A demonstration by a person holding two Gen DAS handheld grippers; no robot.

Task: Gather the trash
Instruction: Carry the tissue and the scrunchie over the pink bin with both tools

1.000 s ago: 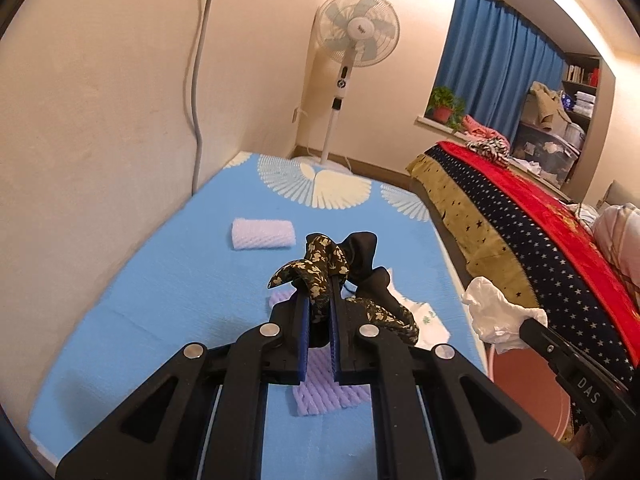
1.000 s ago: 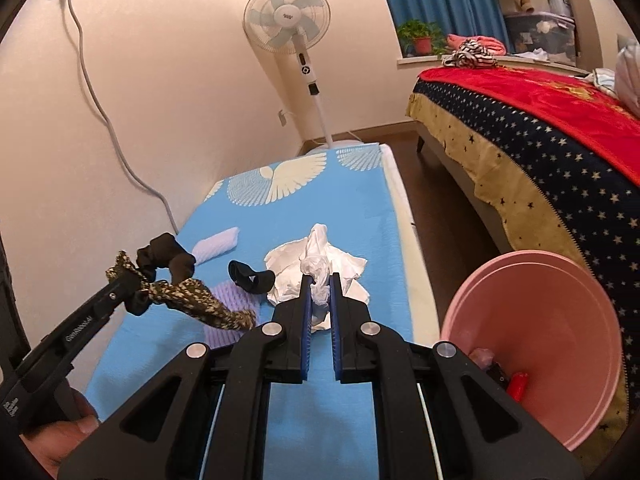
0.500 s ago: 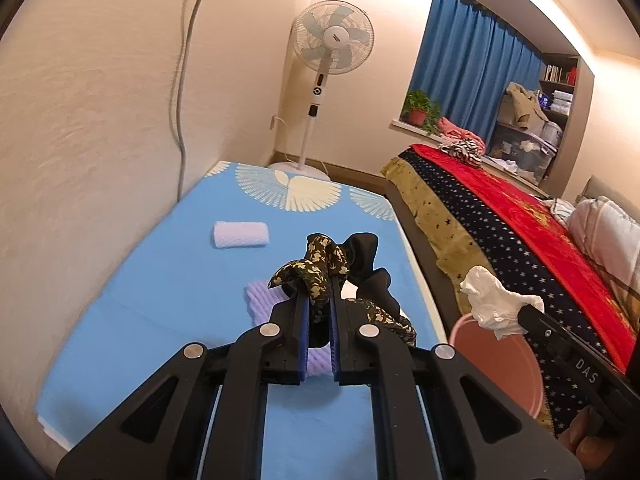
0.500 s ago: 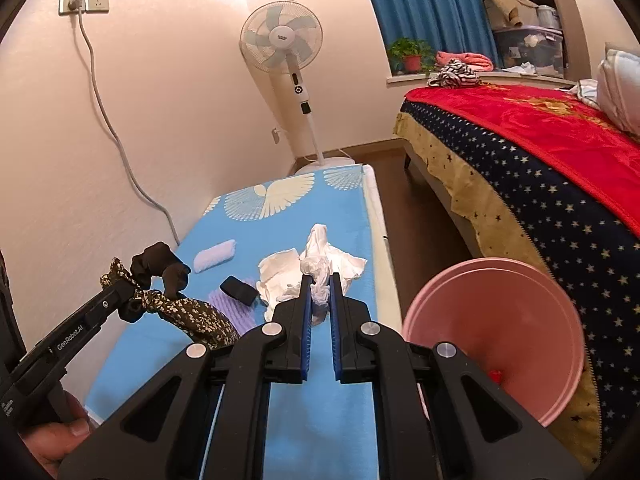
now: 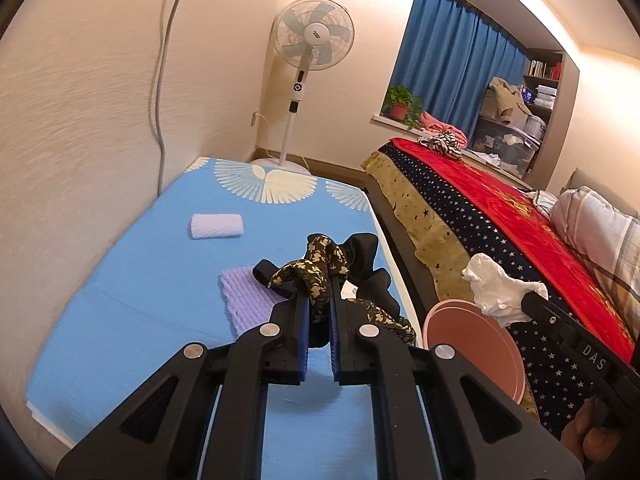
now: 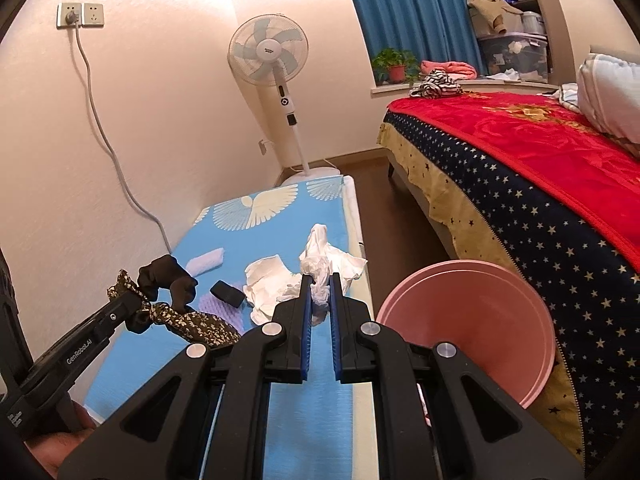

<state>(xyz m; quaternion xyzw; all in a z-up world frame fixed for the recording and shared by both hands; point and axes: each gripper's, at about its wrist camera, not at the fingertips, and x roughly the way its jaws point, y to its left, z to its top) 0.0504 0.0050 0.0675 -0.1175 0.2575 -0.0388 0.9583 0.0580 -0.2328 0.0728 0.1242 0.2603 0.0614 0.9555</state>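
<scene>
My left gripper point(image 5: 319, 296) is shut on a black and gold patterned cloth point(image 5: 320, 264) and holds it above the blue mat point(image 5: 140, 280). The same gripper point(image 6: 132, 300) shows at the left of the right wrist view, the cloth point(image 6: 180, 316) dangling from it. My right gripper point(image 6: 319, 280) is shut on a crumpled white tissue point(image 6: 318, 256). In the left wrist view this tissue point(image 5: 496, 292) hangs just above the rim of the pink bin point(image 5: 472, 344). The bin point(image 6: 468, 320) stands on the floor between mat and bed.
On the mat lie a white foam sleeve point(image 5: 217, 226), a purple foam net point(image 5: 248, 304), a small black object point(image 6: 227, 294) and a loose white paper point(image 6: 268, 284). A standing fan point(image 5: 308, 48) is beyond the mat's far end. The bed point(image 6: 540, 160) lines the right side.
Both grippers have risen and drawn back from the mat, each still holding its load. The tissue has come closer to the bin's rim, and the bin shows larger.
</scene>
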